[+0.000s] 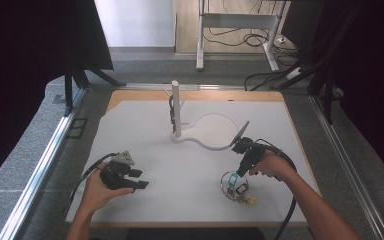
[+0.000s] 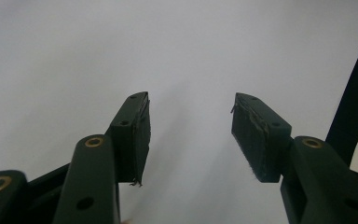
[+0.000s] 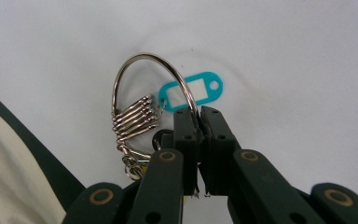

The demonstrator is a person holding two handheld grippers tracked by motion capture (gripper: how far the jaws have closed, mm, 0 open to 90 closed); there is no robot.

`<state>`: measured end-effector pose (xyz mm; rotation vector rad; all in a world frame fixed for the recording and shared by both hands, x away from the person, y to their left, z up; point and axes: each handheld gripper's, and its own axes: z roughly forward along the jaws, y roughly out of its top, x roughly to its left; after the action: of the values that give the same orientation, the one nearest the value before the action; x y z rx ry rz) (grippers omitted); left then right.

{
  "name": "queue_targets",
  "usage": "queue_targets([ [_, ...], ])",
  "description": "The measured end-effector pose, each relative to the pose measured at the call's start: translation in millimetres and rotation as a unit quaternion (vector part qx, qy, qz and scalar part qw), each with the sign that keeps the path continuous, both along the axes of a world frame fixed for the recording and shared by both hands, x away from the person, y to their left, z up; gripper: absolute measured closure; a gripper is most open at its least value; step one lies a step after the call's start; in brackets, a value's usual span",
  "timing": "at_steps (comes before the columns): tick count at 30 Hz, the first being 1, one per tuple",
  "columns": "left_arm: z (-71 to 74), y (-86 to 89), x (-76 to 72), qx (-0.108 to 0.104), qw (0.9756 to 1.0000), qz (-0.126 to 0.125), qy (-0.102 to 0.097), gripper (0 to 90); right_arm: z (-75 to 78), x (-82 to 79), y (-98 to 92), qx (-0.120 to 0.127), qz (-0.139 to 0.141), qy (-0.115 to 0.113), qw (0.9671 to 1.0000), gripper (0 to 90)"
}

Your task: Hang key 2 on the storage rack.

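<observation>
Right tongs clamped on the key ring near the desk's front-right corner, pickup done, hanging it on the white stand remains; left tongs parted, empty.

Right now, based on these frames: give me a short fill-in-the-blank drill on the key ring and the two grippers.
1. The right gripper has its fingers shut on the metal ____ of the key ring.
2. The tag on the ring is coloured ____.
3. The left gripper has its fingers ____, with nothing between them.
4. The white post on the table stands ____.

Missing words: ring; teal; open; upright
</observation>
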<state>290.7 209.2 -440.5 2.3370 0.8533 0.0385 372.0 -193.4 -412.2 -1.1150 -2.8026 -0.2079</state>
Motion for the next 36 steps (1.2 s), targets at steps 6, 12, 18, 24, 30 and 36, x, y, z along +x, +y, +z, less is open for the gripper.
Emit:
queue_targets([
  [6,-0.7,-0.5,0.2,0.0,1.0,0.0,0.001,47.3,1.8,-2.0,-1.8,0.006,0.004,-0.001,1.0,85.7],
  [12,-0.5,0.0,0.4,0.0,1.0,0.0,0.0,47.3,5.1,-6.3,-2.9,0.012,0.011,0.0,0.9999,85.2],
  [18,-0.2,0.1,0.1,0.0,1.0,0.001,0.0,47.3,7.6,-12.2,-3.3,0.014,0.022,0.006,0.9996,84.9],
  [24,0.1,0.4,0.1,0.0,1.0,0.001,0.0,47.3,8.4,-17.0,-2.8,0.02,0.035,0.015,0.9991,83.6],
  [30,0.2,0.6,0.1,-0.003,1.0,0.002,-0.001,47.3,8.0,-20.6,-0.1,0.022,0.052,0.021,0.9982,82.1],
  [36,0.7,1.6,0.5,0.0,1.0,-0.003,-0.002,47.3,8.3,-21.9,2.2,0.023,0.066,0.025,0.9972,86.1],
])
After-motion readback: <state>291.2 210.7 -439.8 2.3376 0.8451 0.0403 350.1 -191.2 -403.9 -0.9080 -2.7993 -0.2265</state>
